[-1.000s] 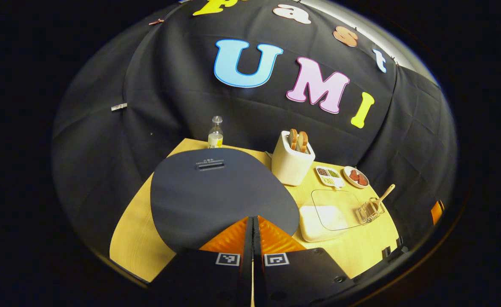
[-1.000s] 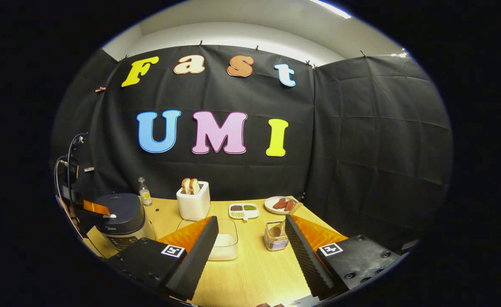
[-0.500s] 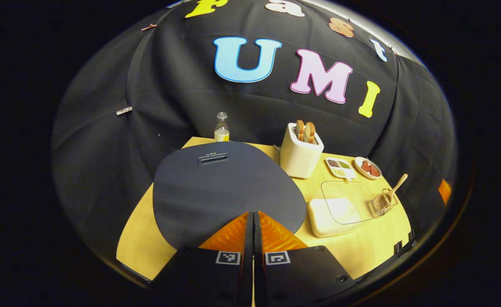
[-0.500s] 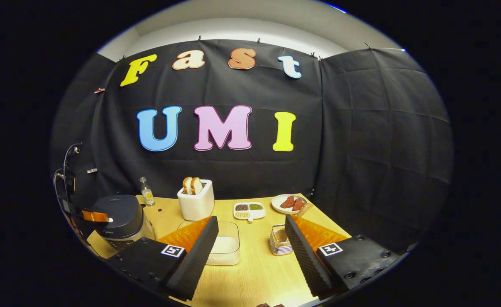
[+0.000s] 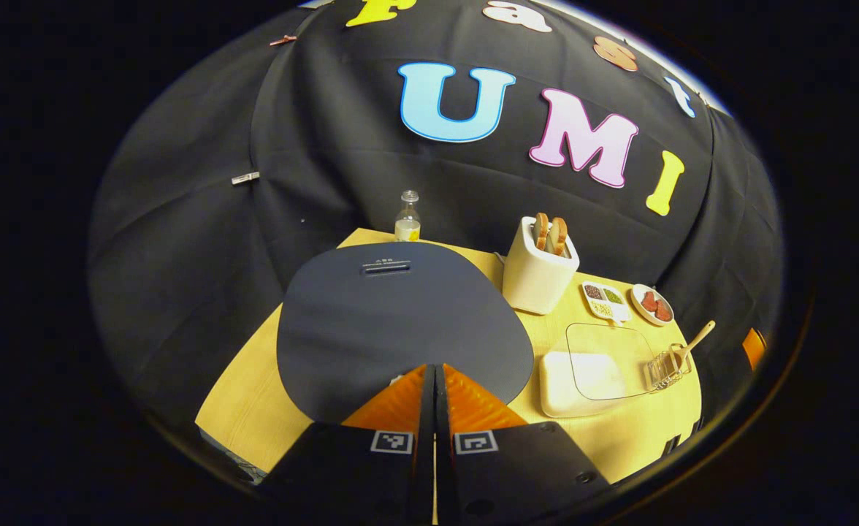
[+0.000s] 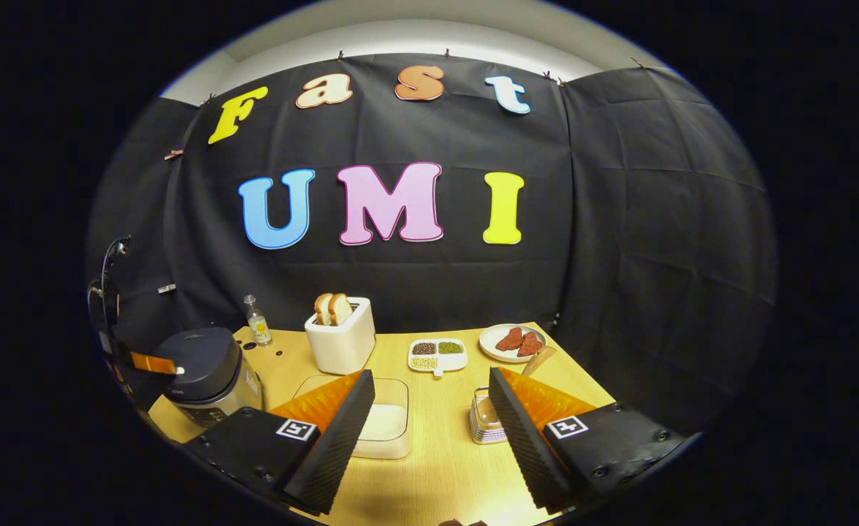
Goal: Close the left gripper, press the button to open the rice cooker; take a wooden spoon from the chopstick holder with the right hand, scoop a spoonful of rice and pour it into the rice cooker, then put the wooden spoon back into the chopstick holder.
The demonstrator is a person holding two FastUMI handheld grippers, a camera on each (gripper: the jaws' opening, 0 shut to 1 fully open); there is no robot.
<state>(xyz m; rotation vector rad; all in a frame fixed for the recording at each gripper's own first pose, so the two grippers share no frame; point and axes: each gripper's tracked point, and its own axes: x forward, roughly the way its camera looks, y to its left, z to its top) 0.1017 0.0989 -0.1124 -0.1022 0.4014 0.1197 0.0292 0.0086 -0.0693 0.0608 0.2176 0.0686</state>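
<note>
left gripper [image 5: 433, 380] has its fingers pressed together, over the front edge of the cooker [image 5: 400, 318], lid down; right gripper [image 6: 429, 409] gapes wide above the table [image 6: 437, 475], the spoon [image 6: 539, 359] in its holder [image 6: 484, 422] beside the rice box [image 6: 389, 424]

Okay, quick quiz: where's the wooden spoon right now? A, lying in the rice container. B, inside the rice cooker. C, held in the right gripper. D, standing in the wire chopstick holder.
D: the wooden spoon leans in the wire chopstick holder, handle up, and the right gripper is open with nothing between its fingers.
</note>
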